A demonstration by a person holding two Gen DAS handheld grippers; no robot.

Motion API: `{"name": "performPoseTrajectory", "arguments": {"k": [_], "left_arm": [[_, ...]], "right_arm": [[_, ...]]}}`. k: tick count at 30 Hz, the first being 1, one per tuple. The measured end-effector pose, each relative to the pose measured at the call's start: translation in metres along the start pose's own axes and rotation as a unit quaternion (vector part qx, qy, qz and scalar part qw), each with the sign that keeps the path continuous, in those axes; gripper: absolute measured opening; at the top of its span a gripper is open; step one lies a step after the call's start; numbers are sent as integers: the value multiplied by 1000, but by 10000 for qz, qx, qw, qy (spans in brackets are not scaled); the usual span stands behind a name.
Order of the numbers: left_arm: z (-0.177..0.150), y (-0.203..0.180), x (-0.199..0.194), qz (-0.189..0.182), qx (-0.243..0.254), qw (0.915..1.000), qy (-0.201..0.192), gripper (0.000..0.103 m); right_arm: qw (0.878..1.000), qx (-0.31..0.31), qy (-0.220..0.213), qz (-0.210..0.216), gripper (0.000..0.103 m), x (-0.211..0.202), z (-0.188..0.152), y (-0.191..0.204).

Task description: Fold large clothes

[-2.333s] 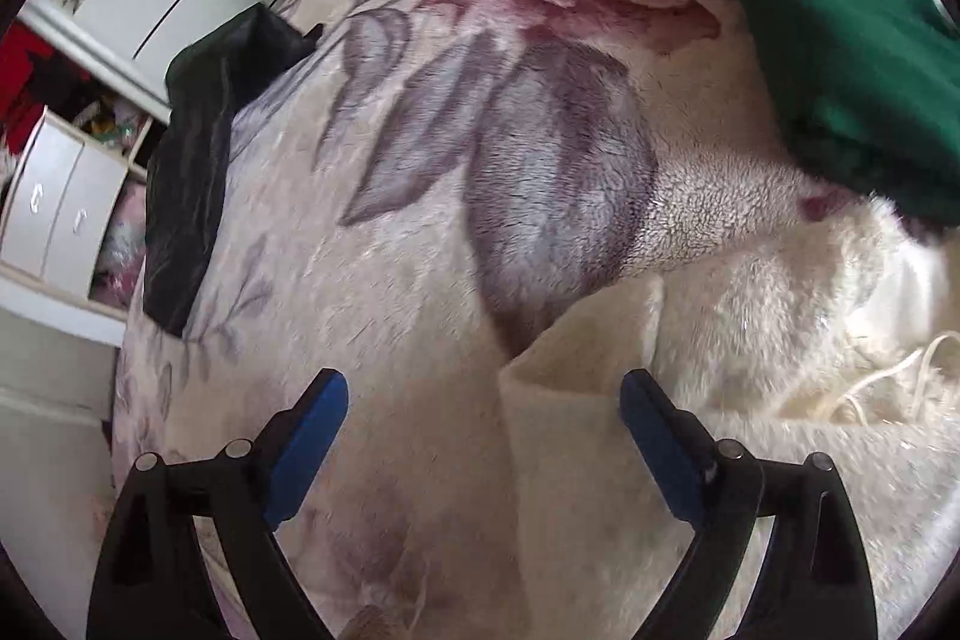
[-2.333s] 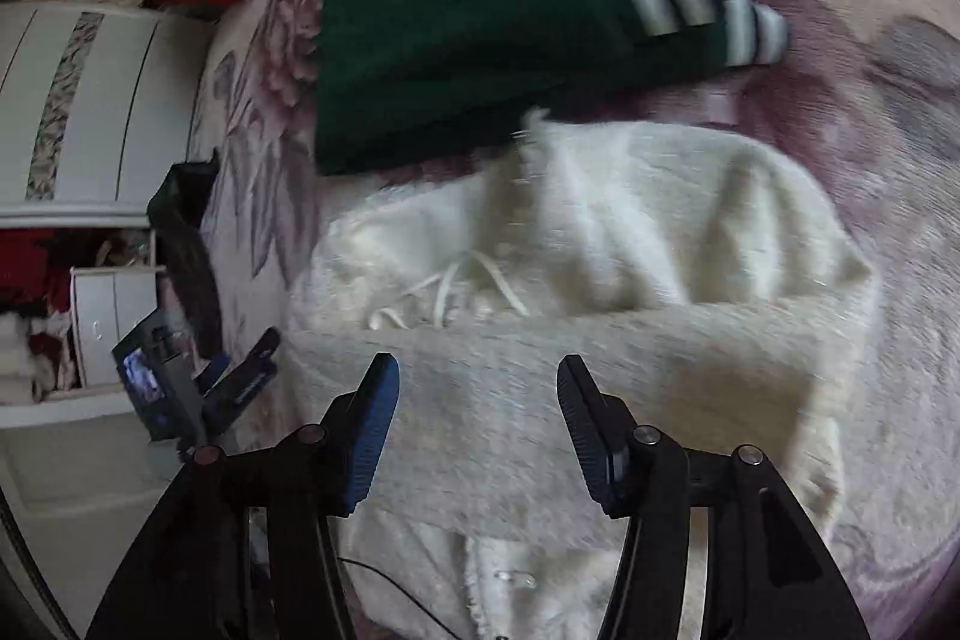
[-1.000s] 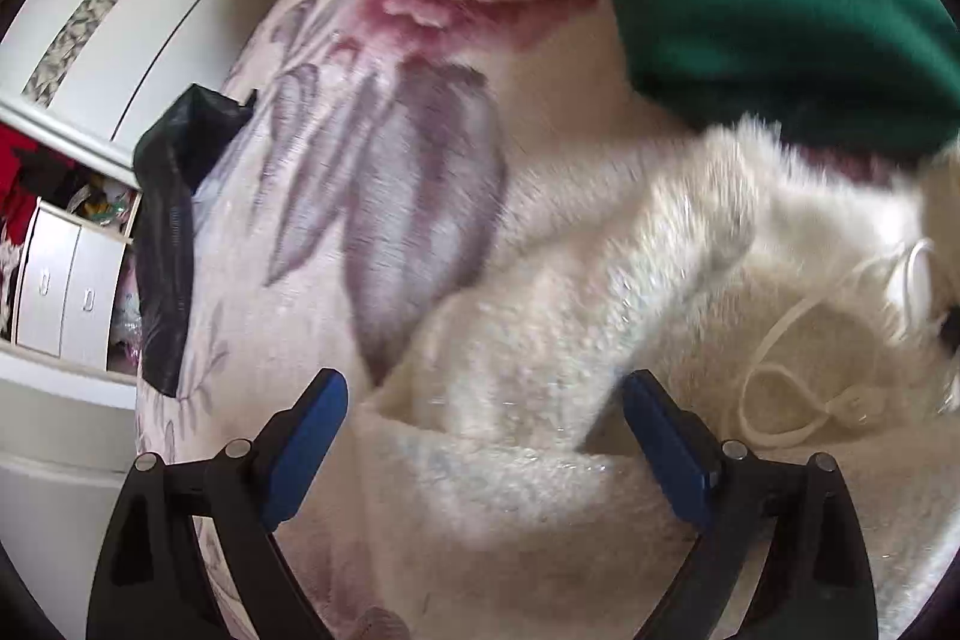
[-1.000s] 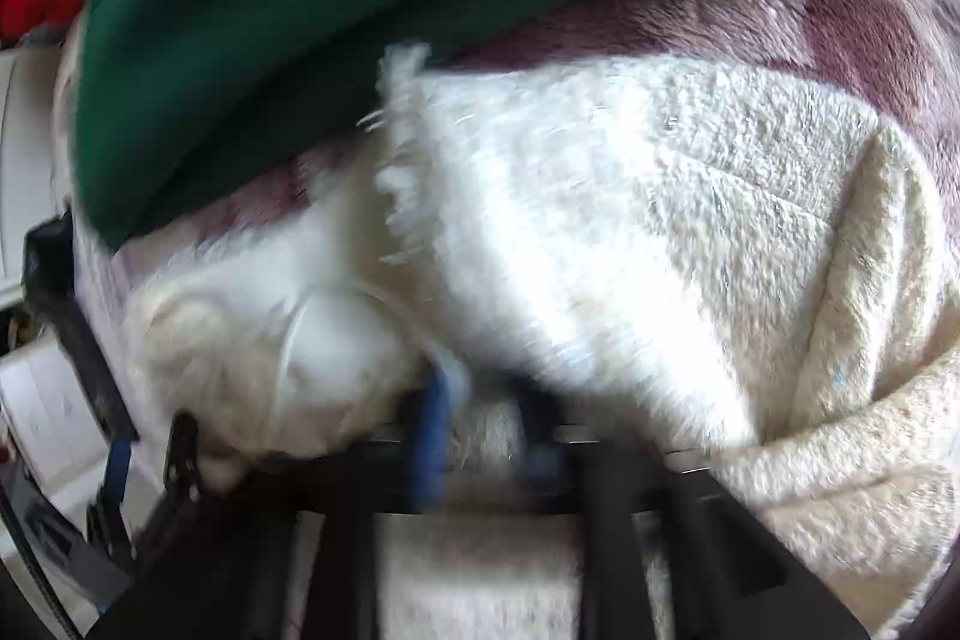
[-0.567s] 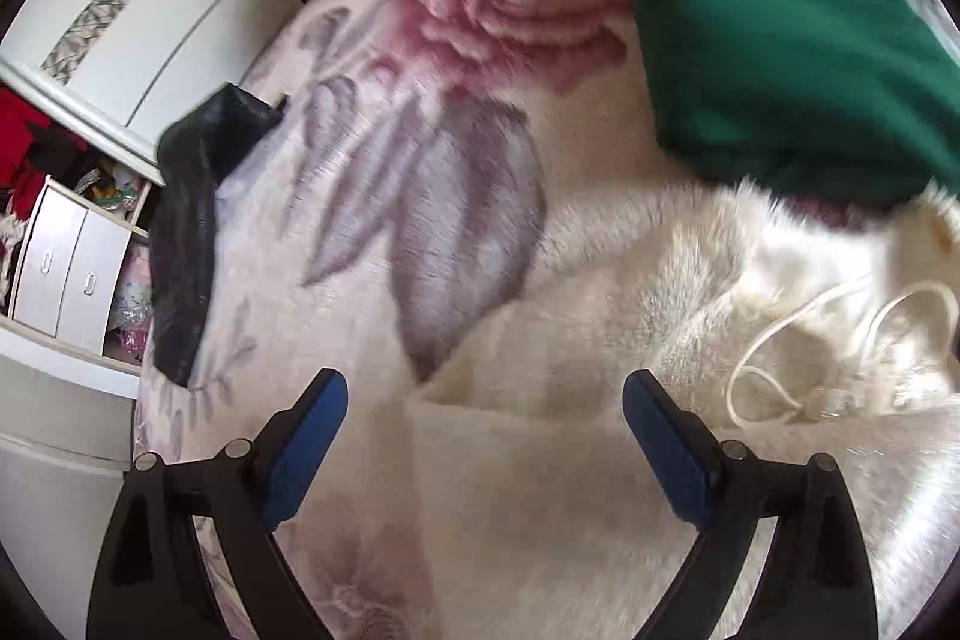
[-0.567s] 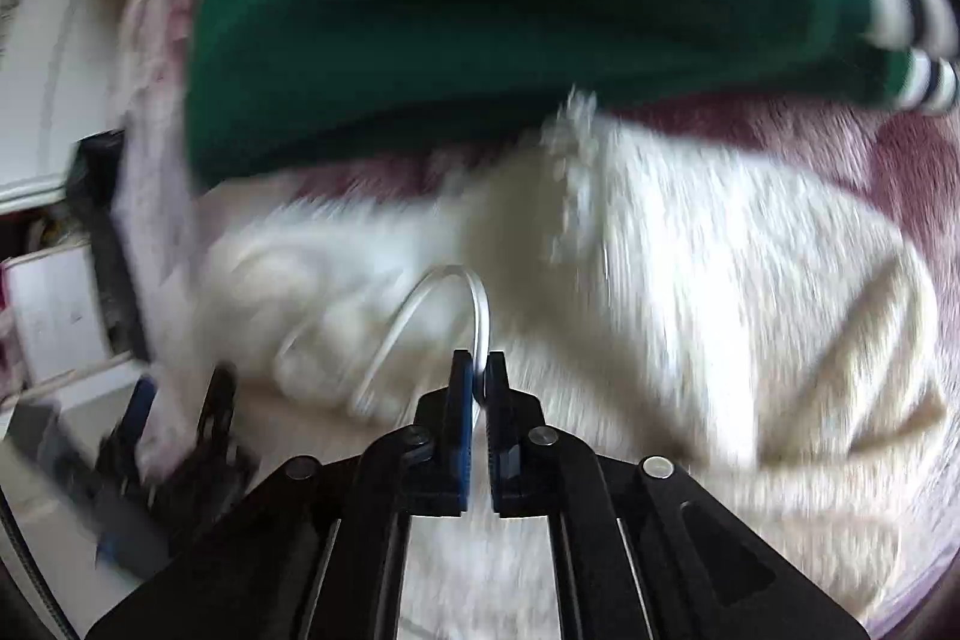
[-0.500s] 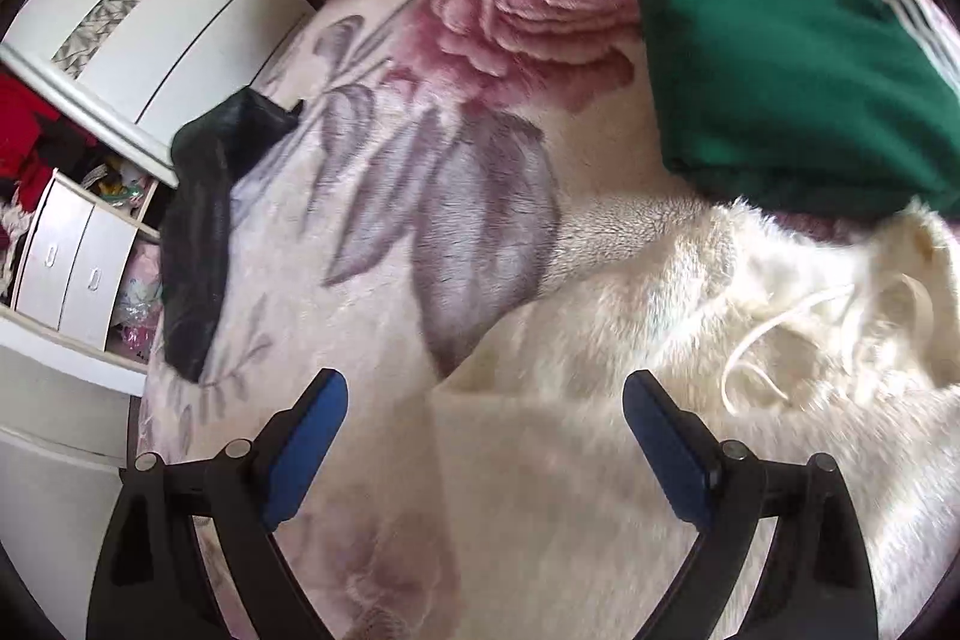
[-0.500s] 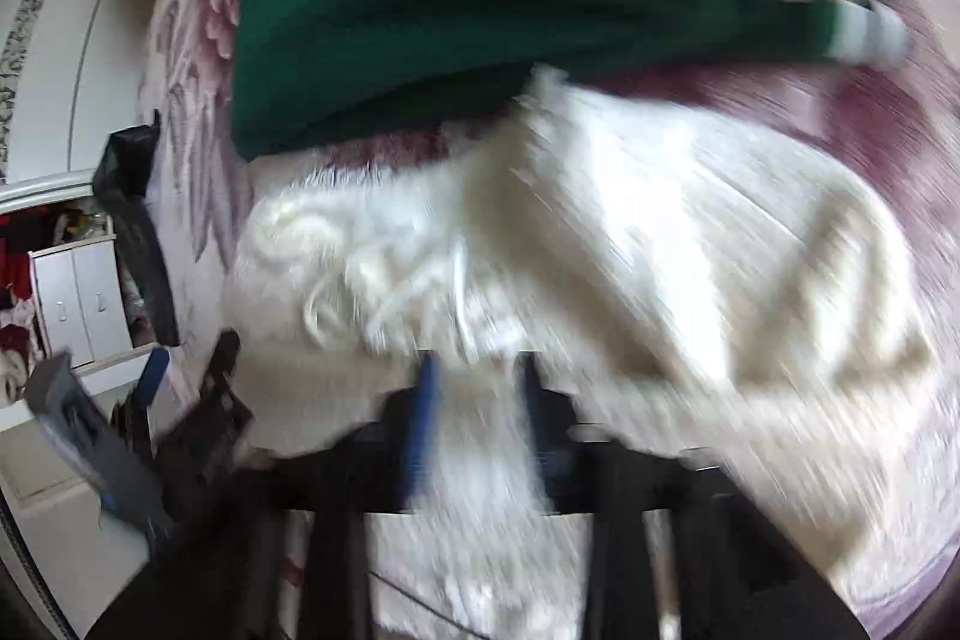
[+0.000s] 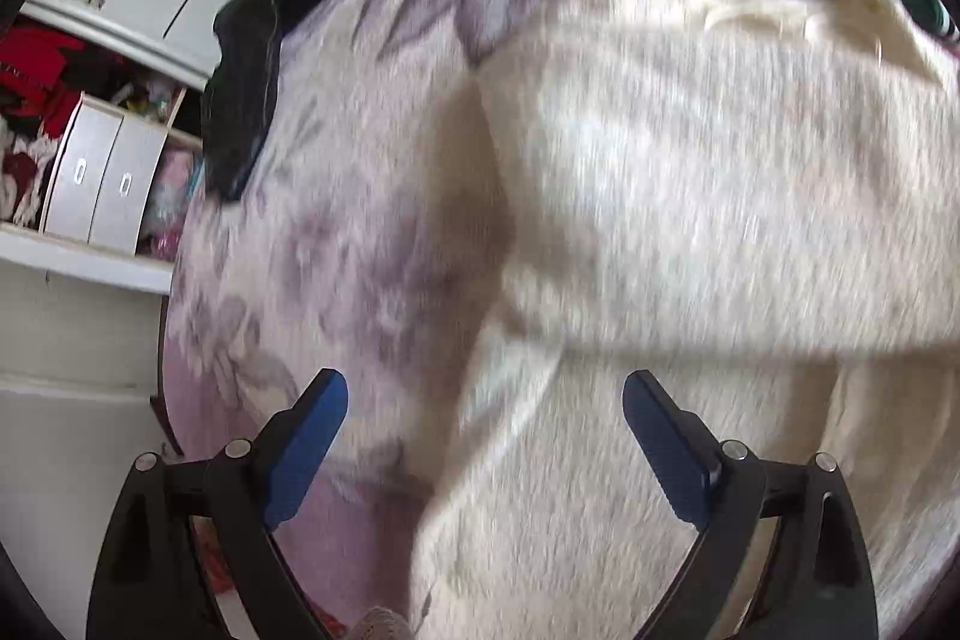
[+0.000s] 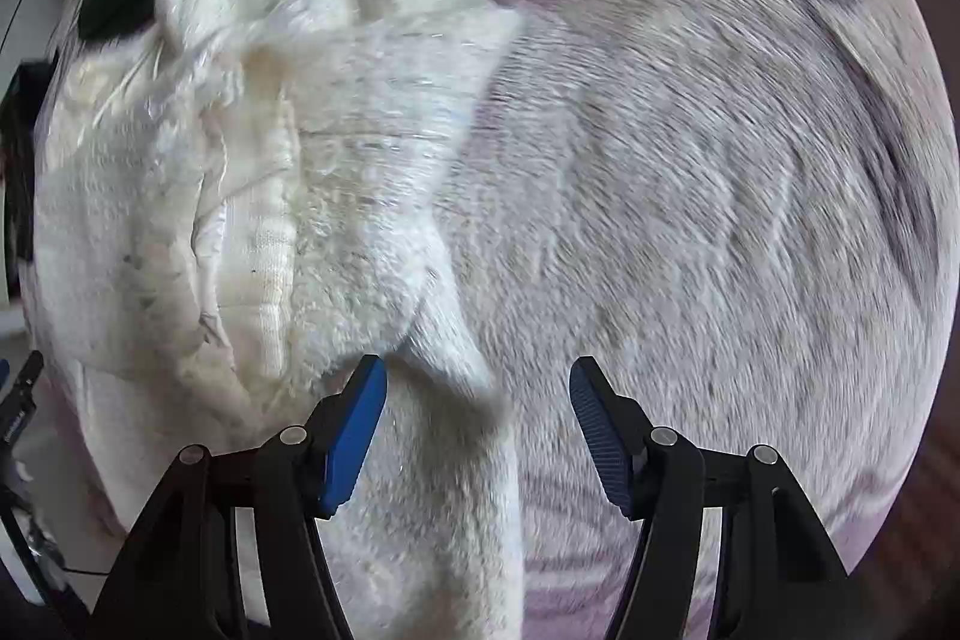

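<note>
The left gripper (image 9: 483, 436) is seen in its own wrist view with its two black arms spread wide and the blue pads (image 9: 660, 436) held well apart; nothing is pressed between them, and it is pitched steeply downward. The right gripper (image 10: 477, 421) is pointed straight down, its blue-padded fingers (image 10: 354, 430) set at a moderate gap, narrower than that of the left, and the jaws are closing. No pad of the right gripper is pressed on anything, though soft material is seen below and between its fingers. No hand or sleeve is shown in either view.
</note>
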State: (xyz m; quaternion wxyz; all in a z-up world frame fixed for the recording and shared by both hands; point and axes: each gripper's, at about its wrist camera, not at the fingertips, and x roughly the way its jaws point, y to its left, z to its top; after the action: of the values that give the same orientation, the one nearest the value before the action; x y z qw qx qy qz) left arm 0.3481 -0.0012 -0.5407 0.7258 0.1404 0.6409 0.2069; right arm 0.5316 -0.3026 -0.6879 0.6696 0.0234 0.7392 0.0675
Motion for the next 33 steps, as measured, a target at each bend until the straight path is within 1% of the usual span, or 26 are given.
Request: {"name": "performPoseTrajectory", "arguments": {"k": [1, 2, 3, 4, 5, 6, 7, 9, 10, 11, 12, 13, 14, 15, 16, 17, 18, 20, 21, 22, 23, 24, 26, 28, 30, 33], "left_arm": [[-9, 0, 4, 49, -19, 9999, 92, 95], [-18, 1, 8, 117, -49, 9998, 177, 95], [-25, 3, 11, 166, -88, 9995, 272, 95], [-31, 7, 15, 206, -168, 9989, 379, 95], [-38, 14, 18, 248, -290, 9982, 465, 95], [-43, 20, 21, 301, -411, 9972, 544, 95], [-48, 25, 24, 346, -496, 9962, 623, 95], [-55, 33, 27, 383, -635, 9948, 701, 95], [-59, 37, 27, 409, -696, 9940, 733, 95], [-61, 40, 27, 412, -724, 9937, 749, 95], [-63, 42, 26, 401, -761, 9935, 741, 95], [-66, 45, 25, 385, -803, 9933, 735, 95], [-69, 47, 25, 359, -827, 9932, 740, 95], [-71, 49, 25, 328, -850, 9931, 743, 95], [-74, 49, 24, 292, -865, 9930, 749, 95], [-76, 50, 24, 276, -864, 9931, 742, 95], [-78, 49, 24, 268, -852, 9933, 729, 95], [-83, 47, 26, 232, -792, 9940, 718, 95], [-87, 45, 29, 214, -741, 9946, 702, 95], [-88, 42, 30, 208, -673, 9950, 711, 95], [-91, 40, 33, 199, -617, 9953, 725, 95], [-95, 39, 36, 183, -574, 9955, 734, 95], [-101, 39, 39, 133, -529, 9957, 746, 95], [-105, 38, 42, 84, -478, 9961, 740, 95], [-108, 39, 46, 61, -421, 9963, 744, 95], [-109, 47, 51, 27, -452, 9961, 755, 95]], "right_arm": [[9998, -126, -80, -94, 39, 4, 2, 2], [9999, -11, -97, 100, 14, 7, 5, 4], [9993, 263, -235, 83, 12, 4, 5, 1], [9981, 469, -393, 76, 11, 6, 6, 15], [9950, 804, -570, 143, 10, 1, 3, 8], [9902, 1201, -658, 279, 9, -6, -4, -20], [9828, 1648, -685, 473, 9, -4, -10, -34], [9660, 2342, -571, 929, 9, 9, -19, -55], [9594, 2536, -528, 1119, 9, 13, -21, -59], [9569, 2574, -502, 1246, 9, 12, -21, -60], [9602, 2443, -381, 1297, 10, 10, -19, -57], [9635, 2314, -248, 1322, 14, 4, -21, -63], [9676, 2186, -94, 1264, 27, -5, -20, -71], [9713, 2057, 46, 1193, 42, -13, -35, -73], [9735, 1960, 184, 1162, 49, -15, -42, -70], [9747, 1879, 324, 1171, 61, -16, -56, -73], [9758, 1811, 533, 1106, 68, -11, -65, -70], [9739, 1677, 947, 1203, 68, 8, -86, -59], [9739, 1582, 1074, 1223, 60, 20, -96, -50], [9775, 1556, 961, 1055, 44, 23, -104, -44], [9806, 1567, 777, 888, 22, 22, -109, -39], [9819, 1615, 637, 754, 9, 15, -112, -36], [9813, 1816, 382, 503, 6, -5, -118, -35], [9752, 2132, 333, 488, 6, -13, -129, -44], [9754, 2130, 454, 345, 6, -11, -130, -36], [9786, 1944, 649, 161, 7, -7, -116, -24]]}}
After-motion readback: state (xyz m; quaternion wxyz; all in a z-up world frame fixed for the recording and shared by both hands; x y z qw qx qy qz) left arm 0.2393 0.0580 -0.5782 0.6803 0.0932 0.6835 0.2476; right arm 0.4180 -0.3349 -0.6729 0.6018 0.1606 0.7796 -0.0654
